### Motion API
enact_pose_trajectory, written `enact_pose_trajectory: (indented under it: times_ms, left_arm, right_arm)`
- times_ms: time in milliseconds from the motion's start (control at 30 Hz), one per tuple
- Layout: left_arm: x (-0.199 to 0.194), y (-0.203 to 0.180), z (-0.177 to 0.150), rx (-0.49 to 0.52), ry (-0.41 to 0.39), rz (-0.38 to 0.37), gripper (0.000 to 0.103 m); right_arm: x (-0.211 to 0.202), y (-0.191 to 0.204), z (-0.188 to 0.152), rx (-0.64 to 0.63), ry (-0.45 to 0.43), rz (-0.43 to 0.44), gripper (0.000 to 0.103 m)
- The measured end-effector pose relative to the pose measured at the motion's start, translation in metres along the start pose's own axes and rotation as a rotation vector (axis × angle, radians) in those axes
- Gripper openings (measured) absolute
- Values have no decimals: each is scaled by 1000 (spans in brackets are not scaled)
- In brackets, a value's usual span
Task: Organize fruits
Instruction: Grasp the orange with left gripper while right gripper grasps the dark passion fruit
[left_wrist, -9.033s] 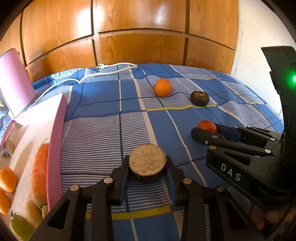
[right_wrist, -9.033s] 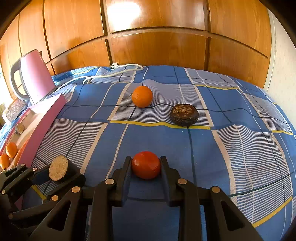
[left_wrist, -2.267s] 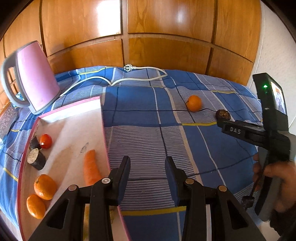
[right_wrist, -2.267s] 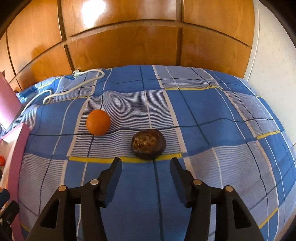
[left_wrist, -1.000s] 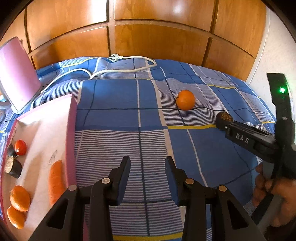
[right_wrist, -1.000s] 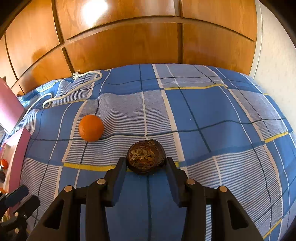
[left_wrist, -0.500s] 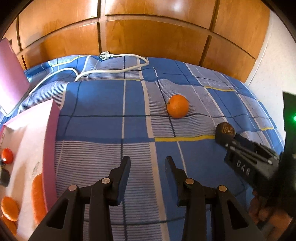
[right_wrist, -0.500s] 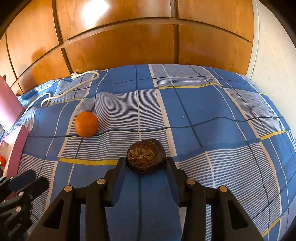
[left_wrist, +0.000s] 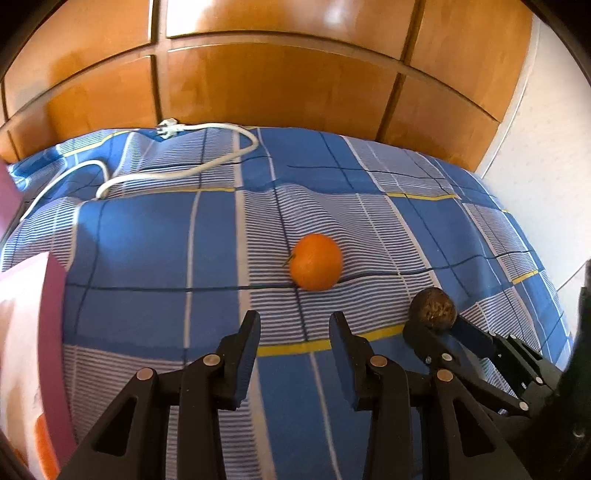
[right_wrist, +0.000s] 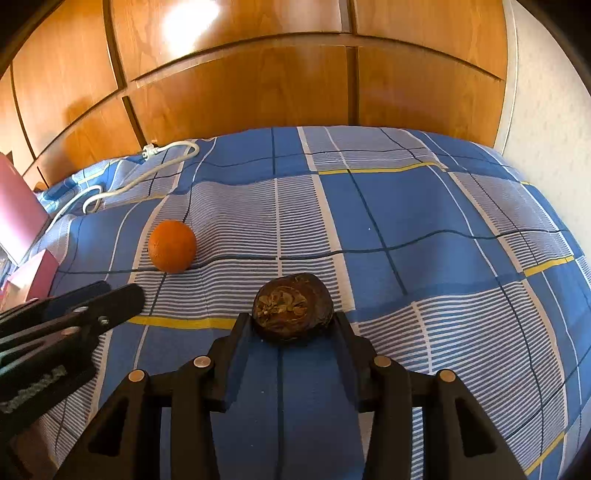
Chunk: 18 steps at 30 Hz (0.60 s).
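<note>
At the far left edge of the left wrist view, a pink-rimmed tray (left_wrist: 51, 332) with a pale floor is cut off by the frame; a blurred orange shape lies inside it, too smeared to name. A white power cord (left_wrist: 177, 173) loops over the far part of the bed (left_wrist: 147, 229), whose cover is a soft, rumpled blue cloth with white stripes and thin yellow lines. Glossy wooden panels (left_wrist: 277, 85) rise behind. The left hand-held gripper (left_wrist: 293, 332), of matte black plastic, hangs released above the cover, nothing between its fingers. Just beyond it rests the orange (left_wrist: 316, 261), round, dimpled, with a small stem. Further right, the right hand-held gripper (right_wrist: 293, 325) is clenched on the dark fruit (right_wrist: 291, 306), a flattened brown round with a wrinkled, dried-looking top face; its underside is hidden by the fingers. White textured wall (right_wrist: 546, 92) closes the right side.
</note>
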<state>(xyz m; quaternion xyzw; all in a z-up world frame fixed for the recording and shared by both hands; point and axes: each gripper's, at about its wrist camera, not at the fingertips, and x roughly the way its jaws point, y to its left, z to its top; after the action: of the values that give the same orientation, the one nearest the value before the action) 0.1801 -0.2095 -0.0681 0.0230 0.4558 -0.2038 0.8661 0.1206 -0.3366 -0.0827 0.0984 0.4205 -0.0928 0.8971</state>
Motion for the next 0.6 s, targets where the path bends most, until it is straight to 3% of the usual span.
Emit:
enact_pose_trajectory:
  times_ms: [167, 367, 600]
  left_arm:
    - [8, 0, 3, 1, -4, -2, 39]
    - [15, 0, 14, -13, -18, -13, 40]
    - [23, 2, 30, -26, -39, -14, 46]
  right_arm:
    - [0, -3, 5, 36, -8, -2, 43]
    - [10, 4, 22, -8, -5, -20, 43]
    - [27, 1, 39, -12, 3, -35, 43]
